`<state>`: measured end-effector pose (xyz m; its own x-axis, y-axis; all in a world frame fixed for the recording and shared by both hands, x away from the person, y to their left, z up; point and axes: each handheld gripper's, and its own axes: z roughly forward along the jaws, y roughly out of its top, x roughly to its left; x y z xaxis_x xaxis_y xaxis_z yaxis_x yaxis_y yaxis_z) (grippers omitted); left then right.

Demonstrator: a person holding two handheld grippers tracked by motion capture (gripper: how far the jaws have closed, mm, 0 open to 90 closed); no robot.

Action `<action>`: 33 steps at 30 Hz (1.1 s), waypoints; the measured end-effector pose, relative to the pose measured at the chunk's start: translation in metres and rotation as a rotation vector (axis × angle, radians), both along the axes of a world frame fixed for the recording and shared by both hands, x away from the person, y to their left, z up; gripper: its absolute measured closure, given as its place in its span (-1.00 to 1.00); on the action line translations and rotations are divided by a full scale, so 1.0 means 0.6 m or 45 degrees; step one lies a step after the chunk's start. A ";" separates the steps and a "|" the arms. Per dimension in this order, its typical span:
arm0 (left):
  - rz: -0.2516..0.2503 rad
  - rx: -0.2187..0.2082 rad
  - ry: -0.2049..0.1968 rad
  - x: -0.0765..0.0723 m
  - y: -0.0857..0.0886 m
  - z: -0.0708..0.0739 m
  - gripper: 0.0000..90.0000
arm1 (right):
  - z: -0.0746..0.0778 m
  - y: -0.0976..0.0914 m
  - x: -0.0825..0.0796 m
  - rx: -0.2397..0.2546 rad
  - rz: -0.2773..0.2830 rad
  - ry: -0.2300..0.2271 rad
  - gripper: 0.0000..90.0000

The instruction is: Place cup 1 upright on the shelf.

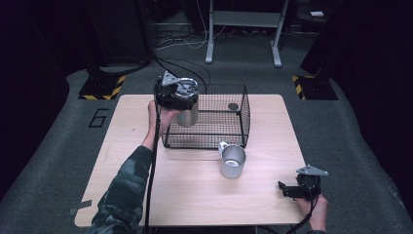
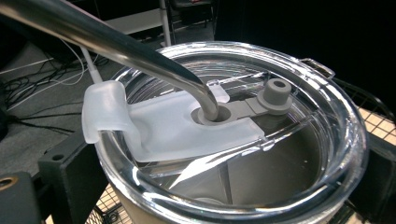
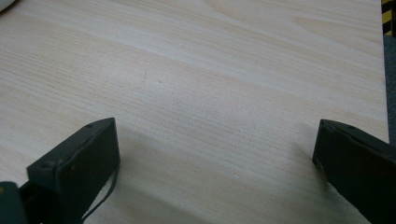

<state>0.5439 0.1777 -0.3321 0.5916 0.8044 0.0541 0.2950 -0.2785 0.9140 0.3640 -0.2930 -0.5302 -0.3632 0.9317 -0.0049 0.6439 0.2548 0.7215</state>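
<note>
Left gripper (image 1: 176, 93) clamped on steel tumbler (image 1: 187, 113), held aloft at the wire basket's (image 1: 243, 117) 9 o'clock rim, above the table (image 1: 195, 195). Left gripper view: clear lid (image 2: 327, 140) seated, metal straw (image 2: 116, 42) through the centre hole, black jaws hugging the wall at either side, pinching it.

Step in hand judged as carrying the tumbler into or out of the basket. To be done well: kept upright, lifted clear of the wire rim, straw kept off the mesh, lowered straight.

Right gripper (image 1: 298, 189) idle at the table's 4 o'clock corner, jaws spread wide, nothing between them but bare wood. Steel mug (image 1: 232, 161) standing just outside the basket at its 6 o'clock side.
</note>
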 end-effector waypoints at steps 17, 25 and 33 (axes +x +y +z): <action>0.074 -0.005 0.058 0.028 -0.009 -0.050 -0.91 | 0.000 0.000 0.000 0.000 0.000 0.000 -1.00; 0.111 -0.004 0.075 0.038 -0.007 -0.068 -0.91 | 0.000 0.000 0.000 0.000 0.000 0.000 -1.00; 0.121 -0.005 0.098 0.045 -0.008 -0.084 -0.91 | 0.000 0.000 0.000 0.000 0.000 0.000 -1.00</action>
